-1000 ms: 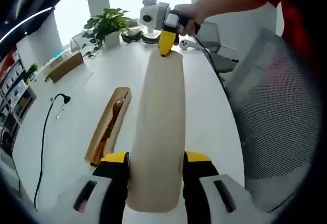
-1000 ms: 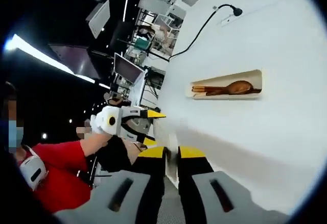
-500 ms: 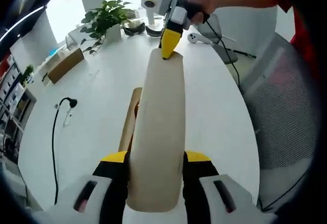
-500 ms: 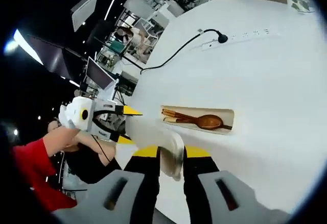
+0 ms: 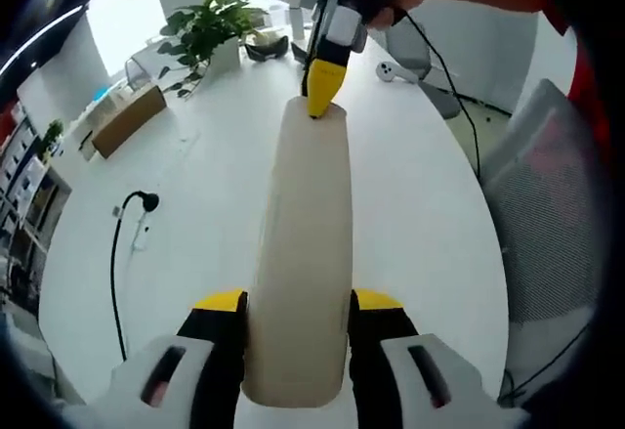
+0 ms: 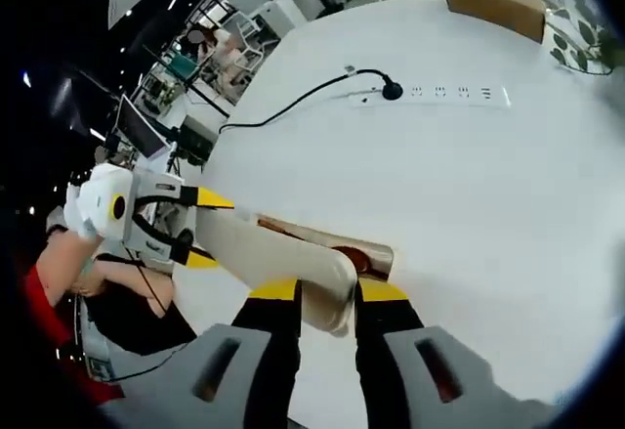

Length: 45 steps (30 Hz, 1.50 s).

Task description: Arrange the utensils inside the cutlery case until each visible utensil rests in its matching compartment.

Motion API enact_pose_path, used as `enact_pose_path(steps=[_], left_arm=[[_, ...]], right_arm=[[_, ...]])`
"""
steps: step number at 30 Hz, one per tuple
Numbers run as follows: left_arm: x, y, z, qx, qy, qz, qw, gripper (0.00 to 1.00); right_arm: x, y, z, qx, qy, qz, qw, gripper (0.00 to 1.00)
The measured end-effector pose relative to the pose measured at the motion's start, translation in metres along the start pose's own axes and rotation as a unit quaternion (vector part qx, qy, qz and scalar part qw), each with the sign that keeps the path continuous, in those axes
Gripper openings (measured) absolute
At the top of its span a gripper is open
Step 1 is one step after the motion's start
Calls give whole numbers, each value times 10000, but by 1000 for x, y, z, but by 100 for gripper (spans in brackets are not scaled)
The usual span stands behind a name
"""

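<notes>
— Where's the lid?

— The long beige case lid (image 5: 301, 263) is carried between both grippers above the white table (image 5: 195, 185). The left gripper (image 5: 298, 331) is clamped on its near end; the right gripper (image 6: 326, 302) grasps the other end (seen far off in the left gripper view).

— And the case?

— The cutlery case (image 6: 366, 258) lies on the table directly under the lid — mostly covered, something brown showing inside. A black cable (image 6: 293, 107) and power strip (image 6: 454, 95) lie beyond.
</notes>
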State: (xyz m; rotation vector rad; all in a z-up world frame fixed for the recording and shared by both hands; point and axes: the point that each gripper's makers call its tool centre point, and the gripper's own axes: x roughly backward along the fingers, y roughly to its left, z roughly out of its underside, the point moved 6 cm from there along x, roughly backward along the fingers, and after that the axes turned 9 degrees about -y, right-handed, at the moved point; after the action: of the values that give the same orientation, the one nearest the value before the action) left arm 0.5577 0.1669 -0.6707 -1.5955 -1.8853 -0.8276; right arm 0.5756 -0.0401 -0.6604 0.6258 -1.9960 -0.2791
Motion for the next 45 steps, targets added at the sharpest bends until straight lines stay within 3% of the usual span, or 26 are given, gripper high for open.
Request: enact_pose_path(steps=[3, 9, 12, 20, 24, 25, 27, 28, 29, 30, 32, 33, 34, 35, 41, 45], left_arm=[[-9, 1, 5, -45, 161, 58, 9998, 42], [-28, 1, 19, 95, 376, 125, 9992, 41], [-33, 4, 23, 162, 468, 160, 9986, 41], [-54, 7, 33, 297, 793, 223, 9962, 41], [-57, 12, 34, 131, 884, 173, 9959, 40], [-57, 14, 33, 164, 880, 171, 9958, 39], [-53, 18, 27, 213, 795, 221, 9964, 21], [-47, 28, 20, 579, 509, 177, 9969, 14], [-46, 27, 17, 746, 423, 295, 9959, 13], [-48, 30, 14, 344, 329, 331, 9983, 18], [-53, 28, 22, 374, 587, 288, 9972, 23], [-53, 22, 26, 261, 788, 414, 9957, 23], [-55, 23, 28, -92, 832, 314, 9960, 24], [-62, 26, 30, -42, 680, 229, 9974, 24], [-64, 32, 30, -9, 652, 159, 9977, 25], [-67, 28, 29, -98, 624, 236, 9977, 26]], right_arm=[[-8, -6, 2, -121, 195, 82, 9997, 18], [-26, -11, 14, 21, 274, 157, 9995, 18], [-34, -17, 7, 64, 286, 246, 9993, 19], [-52, -29, 12, 185, 470, 534, 9973, 19], [-48, -18, 27, 163, 557, 599, 9965, 18], [-52, -21, 28, 206, 611, 644, 9958, 18], [-50, -14, 38, 309, 769, 656, 9944, 14], [-52, -13, 37, 410, 714, 574, 9949, 14], [-53, -11, 39, 417, 673, 541, 9954, 13], [-54, -16, 35, 454, 545, 556, 9959, 13], [-57, -22, 38, 467, 712, 676, 9941, 11], [-57, -26, 39, 573, 684, 784, 9929, 9], [-58, -27, 40, 581, 682, 756, 9931, 7], [-59, -28, 40, 638, 721, 713, 9928, 6], [-60, -38, 35, 412, 557, 615, 9957, 5], [-53, -32, 45, 434, 524, 573, 9960, 6]])
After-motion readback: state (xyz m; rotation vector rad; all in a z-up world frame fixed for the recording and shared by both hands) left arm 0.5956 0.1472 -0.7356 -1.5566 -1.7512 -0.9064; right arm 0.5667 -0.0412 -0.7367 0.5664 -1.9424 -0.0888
